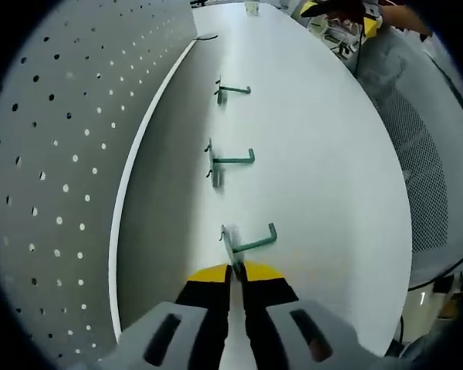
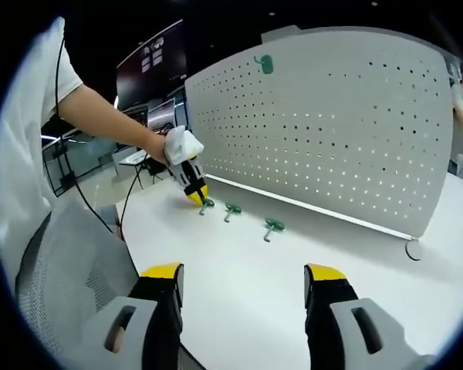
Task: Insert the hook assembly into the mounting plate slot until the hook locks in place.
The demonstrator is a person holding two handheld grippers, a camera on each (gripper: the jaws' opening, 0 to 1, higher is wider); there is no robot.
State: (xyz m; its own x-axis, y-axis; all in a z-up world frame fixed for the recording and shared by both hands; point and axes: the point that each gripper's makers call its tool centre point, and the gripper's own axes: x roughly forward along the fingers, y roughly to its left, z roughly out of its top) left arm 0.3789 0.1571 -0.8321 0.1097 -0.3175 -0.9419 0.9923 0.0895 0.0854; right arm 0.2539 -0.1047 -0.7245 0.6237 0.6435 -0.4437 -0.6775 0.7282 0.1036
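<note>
Ahead of your right jaws the pegboard (image 2: 324,131) stands upright along the far edge of the white table (image 2: 239,285), and one green hook (image 2: 265,64) already hangs near its top, high above your left jaw tip. In your left gripper view the same board runs along the left of the jaws, with the table stretching away ahead.

Three loose hooks lie in a row on the table. Your left gripper (image 1: 237,271) has its jaws pressed nearly together on the plate end of the nearest hook (image 1: 251,243), whose arm pokes out to the right just past the tips. The middle hook (image 1: 230,161) and the far hook (image 1: 231,91) lie further ahead, well apart.

Your right gripper (image 2: 243,275) hangs with jaws spread wide, holding nothing.

By my reading, you're at the pick-up: the hook is pinched but apparently on the table, and lifting, insertion and locking remain.

The right gripper view shows your left hand (image 2: 179,146) and the hung hook; the left gripper view shows the pinch itself close up.
</note>
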